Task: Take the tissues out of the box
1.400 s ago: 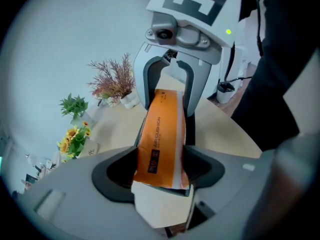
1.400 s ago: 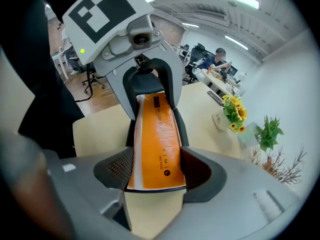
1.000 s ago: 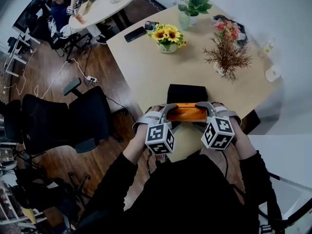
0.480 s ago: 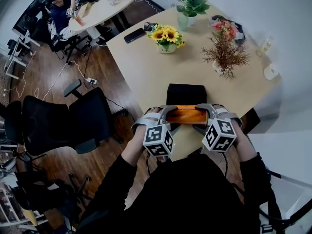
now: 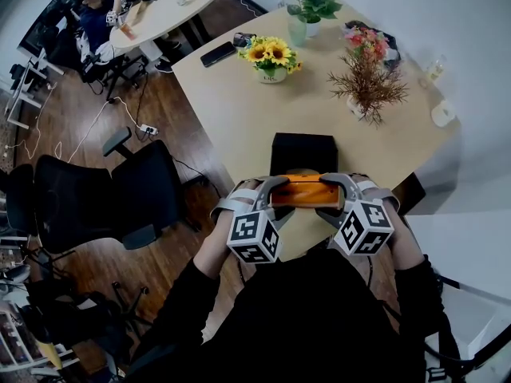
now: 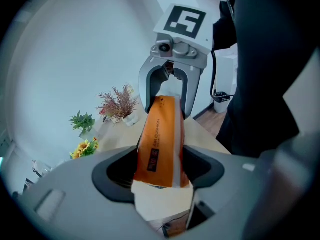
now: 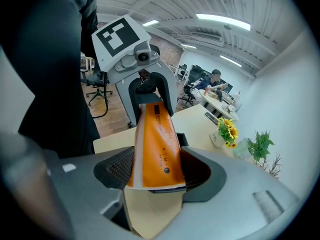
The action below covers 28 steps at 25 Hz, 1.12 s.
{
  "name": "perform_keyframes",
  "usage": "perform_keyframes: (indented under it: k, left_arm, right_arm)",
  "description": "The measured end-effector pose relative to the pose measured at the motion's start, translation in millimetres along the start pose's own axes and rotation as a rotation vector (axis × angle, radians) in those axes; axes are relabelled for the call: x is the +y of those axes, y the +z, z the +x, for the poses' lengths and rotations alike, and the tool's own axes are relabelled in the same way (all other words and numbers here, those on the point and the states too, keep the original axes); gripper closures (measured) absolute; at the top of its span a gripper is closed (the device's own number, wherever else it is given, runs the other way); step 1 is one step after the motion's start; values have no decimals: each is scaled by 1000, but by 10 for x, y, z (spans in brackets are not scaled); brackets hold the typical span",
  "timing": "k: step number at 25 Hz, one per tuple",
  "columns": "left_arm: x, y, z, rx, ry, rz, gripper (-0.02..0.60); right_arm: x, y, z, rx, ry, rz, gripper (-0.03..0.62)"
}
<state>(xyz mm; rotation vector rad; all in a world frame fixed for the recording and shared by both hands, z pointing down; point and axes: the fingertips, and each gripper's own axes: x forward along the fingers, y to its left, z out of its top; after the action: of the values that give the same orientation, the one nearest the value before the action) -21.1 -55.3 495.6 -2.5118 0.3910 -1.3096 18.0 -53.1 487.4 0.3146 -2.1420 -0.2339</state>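
An orange tissue pack (image 5: 302,191) hangs crosswise above the near edge of the table, held by its two ends. My left gripper (image 5: 276,192) is shut on its left end and my right gripper (image 5: 330,195) on its right end. Just behind the pack a black box (image 5: 303,152) lies on the table. In the left gripper view the tissue pack (image 6: 160,144) runs from between my left gripper's (image 6: 160,173) jaws to the other gripper. The right gripper view shows the same pack (image 7: 157,144) clamped in my right gripper (image 7: 157,173).
On the beige table (image 5: 239,110) stand a sunflower pot (image 5: 269,58), a dried plant (image 5: 367,86), a green plant (image 5: 310,6) and a dark phone (image 5: 217,53). A black office chair (image 5: 104,198) stands left of the table. A person sits at a round table far back left.
Both grippers have drawn the orange pack a little up and toward me, away from the black box. The grip on both ends is unchanged.
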Motion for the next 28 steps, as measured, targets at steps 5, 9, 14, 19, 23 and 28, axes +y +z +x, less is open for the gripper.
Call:
perform_keyframes:
  k: [5, 9, 14, 19, 23, 28]
  left_arm:
    - [-165, -8, -50, -22, -31, -32, 314]
    - [-299, -42, -54, -22, -60, -43, 314]
    - [-388, -56, -31, -10, -80, -42, 314]
    - [-441, -53, -30, -17, -90, -46, 314]
    - [-514, -60, -23, -35, -120, -68, 316]
    - [-602, -103, 2, -37, -168, -91, 314]
  right_arm:
    - [160, 17, -26, -25, 44, 9, 307]
    - [295, 0, -6, -40, 72, 31, 309]
    - [379, -35, 9, -40, 80, 48, 310]
    - [428, -55, 11, -41, 96, 58, 309]
    - [495, -76, 16, -65, 124, 75, 309]
    - [578, -92, 51, -98, 152, 104, 313]
